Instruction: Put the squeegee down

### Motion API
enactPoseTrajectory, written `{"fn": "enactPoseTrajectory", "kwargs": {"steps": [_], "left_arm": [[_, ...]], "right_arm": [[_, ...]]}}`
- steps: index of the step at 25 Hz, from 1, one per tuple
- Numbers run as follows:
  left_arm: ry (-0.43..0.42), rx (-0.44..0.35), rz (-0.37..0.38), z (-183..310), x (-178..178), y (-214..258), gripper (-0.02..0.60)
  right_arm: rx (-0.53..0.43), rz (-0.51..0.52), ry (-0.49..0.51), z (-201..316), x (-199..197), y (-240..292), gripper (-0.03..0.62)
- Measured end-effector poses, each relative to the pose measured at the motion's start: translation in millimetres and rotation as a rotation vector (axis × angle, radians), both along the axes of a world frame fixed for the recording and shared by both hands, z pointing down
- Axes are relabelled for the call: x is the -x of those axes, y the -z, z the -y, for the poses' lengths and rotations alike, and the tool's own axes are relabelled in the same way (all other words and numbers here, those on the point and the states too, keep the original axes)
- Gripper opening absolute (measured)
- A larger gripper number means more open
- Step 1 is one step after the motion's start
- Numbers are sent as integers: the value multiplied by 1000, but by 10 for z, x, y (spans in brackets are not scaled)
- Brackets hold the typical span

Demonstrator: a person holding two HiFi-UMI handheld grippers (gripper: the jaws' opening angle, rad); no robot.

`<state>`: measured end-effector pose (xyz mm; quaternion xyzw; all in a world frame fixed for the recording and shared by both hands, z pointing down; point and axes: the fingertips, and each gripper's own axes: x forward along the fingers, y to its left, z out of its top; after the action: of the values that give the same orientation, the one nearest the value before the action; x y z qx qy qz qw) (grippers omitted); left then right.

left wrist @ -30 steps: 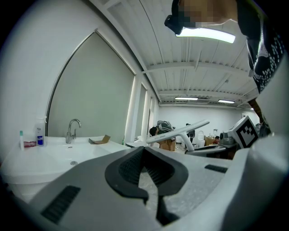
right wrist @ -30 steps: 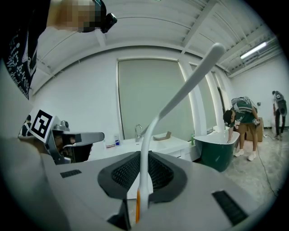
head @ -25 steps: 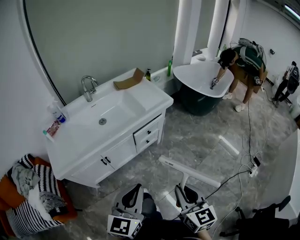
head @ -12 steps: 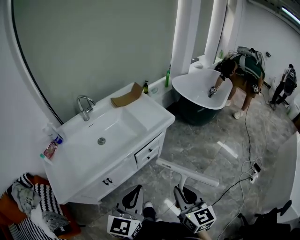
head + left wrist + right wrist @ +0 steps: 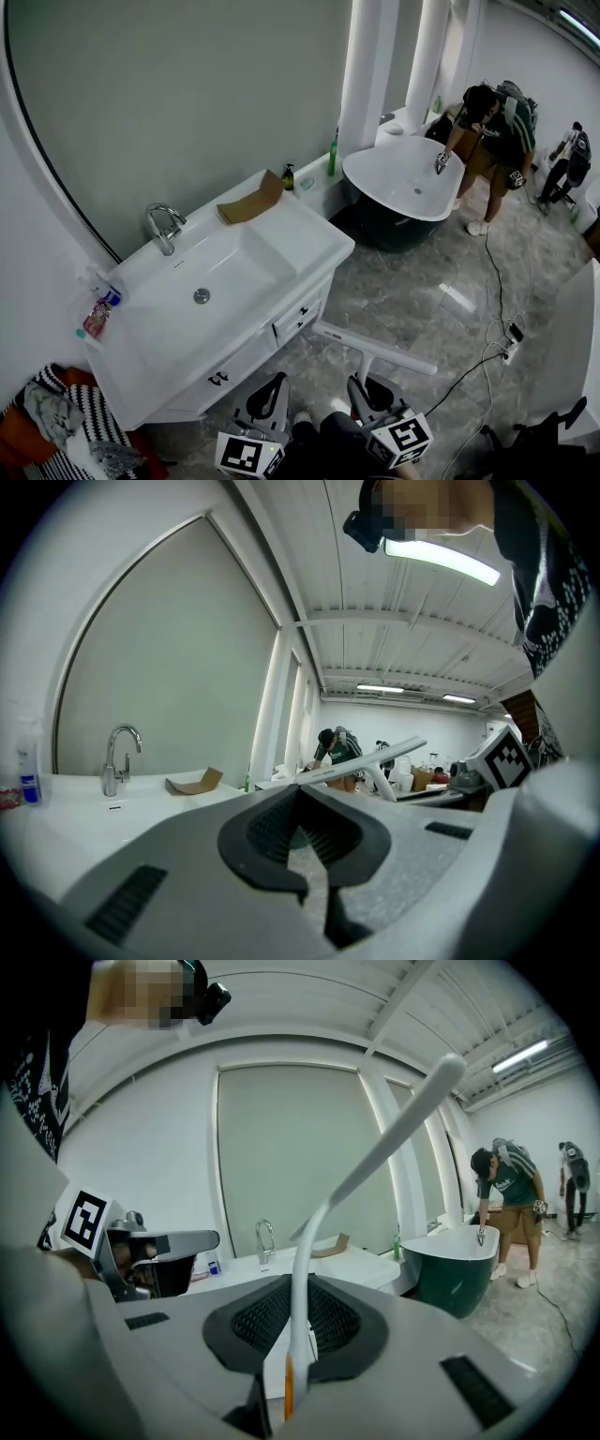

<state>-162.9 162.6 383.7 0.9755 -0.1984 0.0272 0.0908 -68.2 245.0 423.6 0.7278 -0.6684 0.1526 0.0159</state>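
The squeegee (image 5: 375,347) is white and T-shaped, its long blade level above the grey marble floor. My right gripper (image 5: 367,380) is shut on its handle; in the right gripper view the handle (image 5: 298,1335) runs up between the pads to the blade (image 5: 394,1119). My left gripper (image 5: 272,380) hangs beside it at the left, shut with nothing in it (image 5: 300,794). The blade (image 5: 366,761) crosses the left gripper view just past the jaws. Both grippers are over the floor, in front of the white vanity (image 5: 309,239).
The vanity has a sink basin (image 5: 202,281), a chrome faucet (image 5: 161,225), a cardboard piece (image 5: 248,202) and bottles (image 5: 98,314) at its left end. Behind it stands a dark bathtub (image 5: 403,183) with a person (image 5: 492,127) bent over it. A cable and power strip (image 5: 511,333) lie on the floor.
Both grippers have moved closer to the vanity, the squeegee still in the right one. The person at the bathtub has straightened a little.
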Motion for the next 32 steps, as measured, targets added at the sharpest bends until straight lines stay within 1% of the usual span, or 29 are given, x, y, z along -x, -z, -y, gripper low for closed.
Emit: {"fn": "enactPoseTrajectory", "kwargs": {"steps": [7,11,15,20,27,32], "left_arm": [[-13,26,7,118,-149,-84,5],[6,37,17,245,-238,-118,5],[40,39,23,449,-382,-134,5],[82,30,8,693,-696,-76,5],[143,7,-12,935,-1233,4,5],[165,-13,9,1025,-1594,-12,5]], "right_arm": [[29,10,-23,110,-189,-136,55],[35,23,-9,283,-304,-135,55],[40,27,27,502,-477,-185,55],[38,32,69,802,-796,-129,55],[19,24,112,1094,-1431,-137,55],[-12,49,133,1237,-1832,-101,55]]}}
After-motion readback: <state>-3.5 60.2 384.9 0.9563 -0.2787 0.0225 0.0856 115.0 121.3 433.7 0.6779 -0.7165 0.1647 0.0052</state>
